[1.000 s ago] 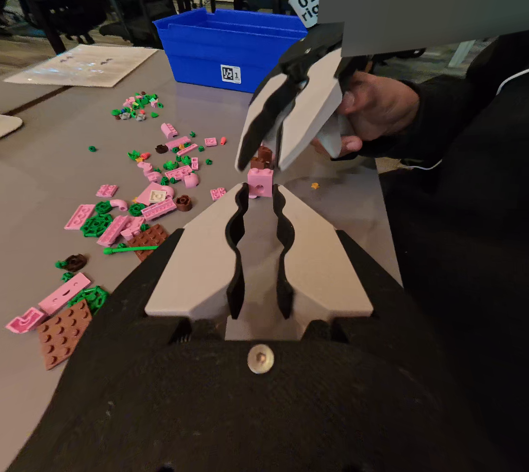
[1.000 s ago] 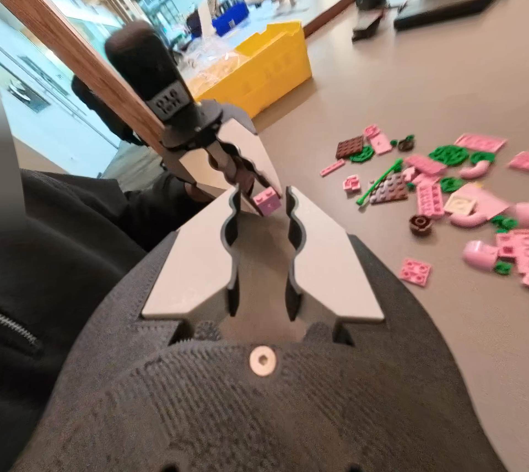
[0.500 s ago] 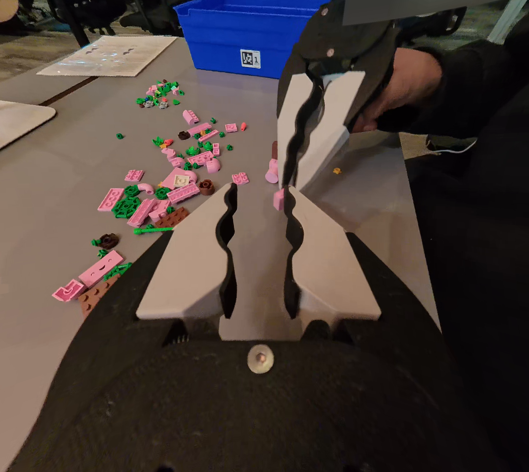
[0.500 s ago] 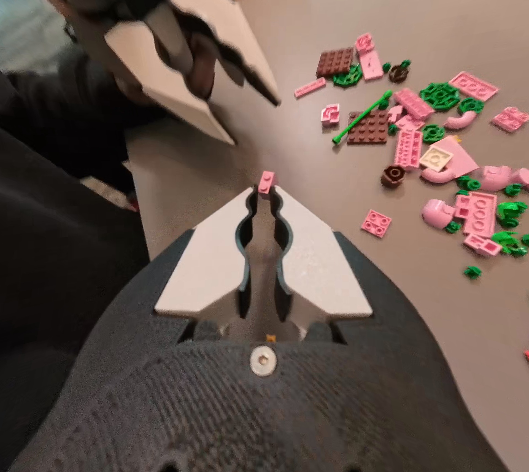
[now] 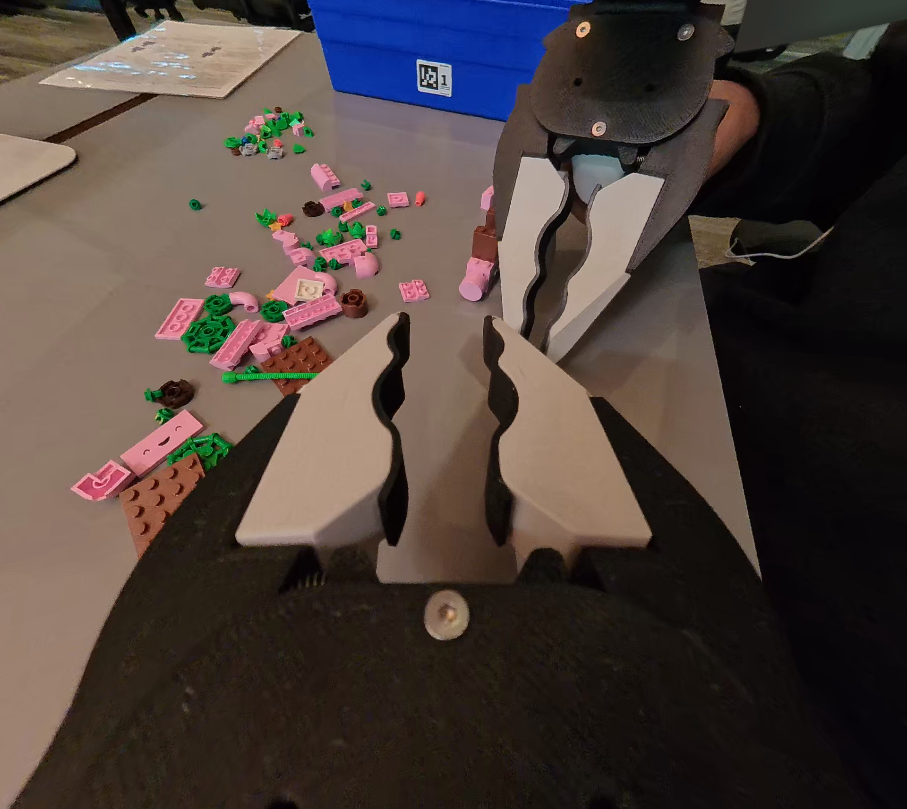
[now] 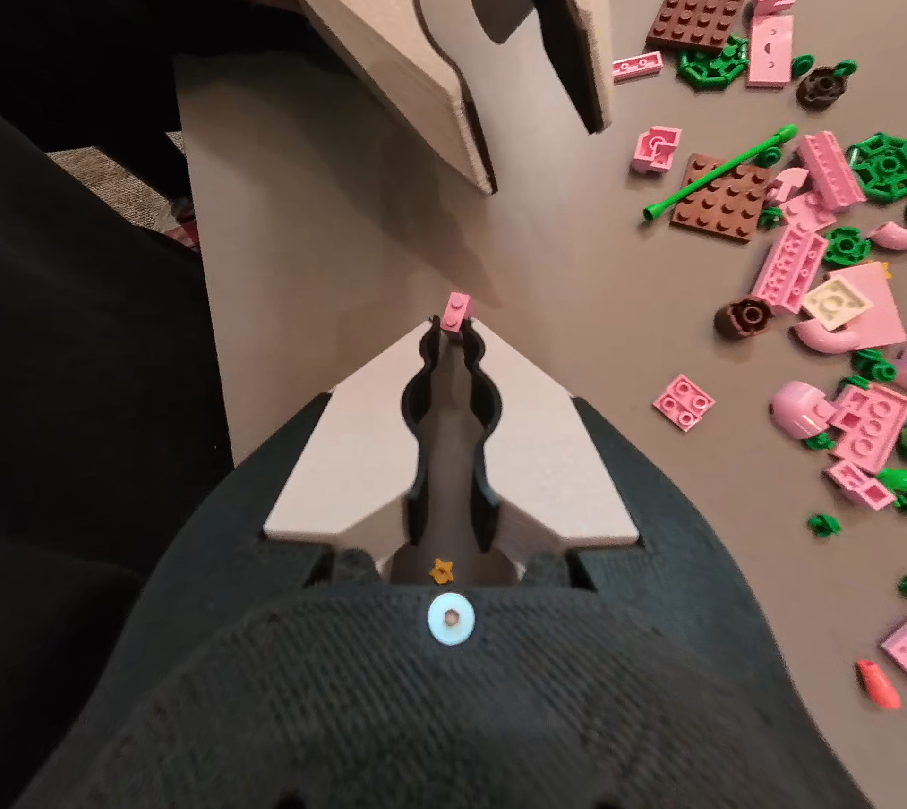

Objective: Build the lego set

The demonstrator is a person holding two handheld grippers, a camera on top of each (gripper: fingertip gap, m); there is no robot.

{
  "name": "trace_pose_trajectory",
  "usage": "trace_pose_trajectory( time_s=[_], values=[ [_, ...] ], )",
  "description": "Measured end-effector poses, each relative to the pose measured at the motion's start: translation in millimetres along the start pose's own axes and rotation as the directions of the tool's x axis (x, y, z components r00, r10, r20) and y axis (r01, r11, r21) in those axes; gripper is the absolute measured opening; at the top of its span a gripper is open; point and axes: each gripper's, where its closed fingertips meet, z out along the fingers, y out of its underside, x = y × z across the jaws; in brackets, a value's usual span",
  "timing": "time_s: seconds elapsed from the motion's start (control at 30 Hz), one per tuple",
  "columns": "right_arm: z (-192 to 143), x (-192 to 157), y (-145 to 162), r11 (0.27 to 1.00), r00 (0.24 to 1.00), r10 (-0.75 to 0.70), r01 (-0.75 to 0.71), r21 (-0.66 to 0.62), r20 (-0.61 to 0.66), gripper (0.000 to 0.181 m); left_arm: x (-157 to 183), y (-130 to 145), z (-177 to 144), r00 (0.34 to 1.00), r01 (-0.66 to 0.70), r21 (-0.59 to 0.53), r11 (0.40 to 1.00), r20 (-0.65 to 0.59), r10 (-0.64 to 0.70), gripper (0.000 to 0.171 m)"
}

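Note:
My right gripper (image 6: 449, 328) is shut on a small pink brick (image 6: 456, 310) at its fingertips and points down at the grey table (image 6: 343, 245). In the left wrist view the right gripper (image 5: 535, 339) stands upright with its tips near the table, and the brick is hidden. My left gripper (image 5: 446, 326) is open and empty, close in front of it. In the right wrist view the left gripper (image 6: 540, 157) hangs above, jaws apart. A pink and brown partly built piece (image 5: 483, 255) lies on the table behind the right gripper.
Loose pink, green and brown pieces (image 5: 294, 295) are scattered left of the grippers, with brown plates (image 6: 721, 196) and a green rod (image 6: 716, 177). A blue bin (image 5: 441, 25) and a paper sheet (image 5: 172, 59) lie at the back. The table edge (image 5: 711, 344) and a dark sleeve (image 5: 810, 147) are at the right. My right fingertips sit around 7 cm from my left ones. The green rod (image 6: 716, 177) is about 9 cm from my left fingertips. My left wrist view (image 5: 294, 373) looks at it from another angle.
The pink brick passed from my left gripper's tips to my right gripper, which shut on it and turned down toward the table. My left gripper opened wider and drew back.

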Motion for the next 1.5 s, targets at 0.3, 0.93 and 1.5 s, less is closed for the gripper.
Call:
trace_pose_trajectory(
  time_s=[0.3, 0.93, 1.5],
  values=[
    [-44.2, 30.8, -6.4, 0.990, 0.991, 0.061, -0.045, 0.134, -0.121, 0.019, -1.4, -0.2, -0.1, 1.000, 0.011, 0.005, 1.000, 0.003, -0.011, 0.028],
    [-105.5, 178.9, 71.1, 0.958, 0.859, 0.281, -0.224, 0.179, -0.429, 0.026, 47.2, 4.0, 10.8, 0.970, -0.058, -0.033, 0.998, -0.237, 0.049, 0.042],
    [-71.2, 197.9, 19.5, 0.993, 0.900, 0.093, -0.051, 0.109, -0.427, 0.028, 14.1, 0.3, 7.0, 0.990, 0.074, -0.012, 0.997, -0.122, -0.075, 0.056]
  ],
)
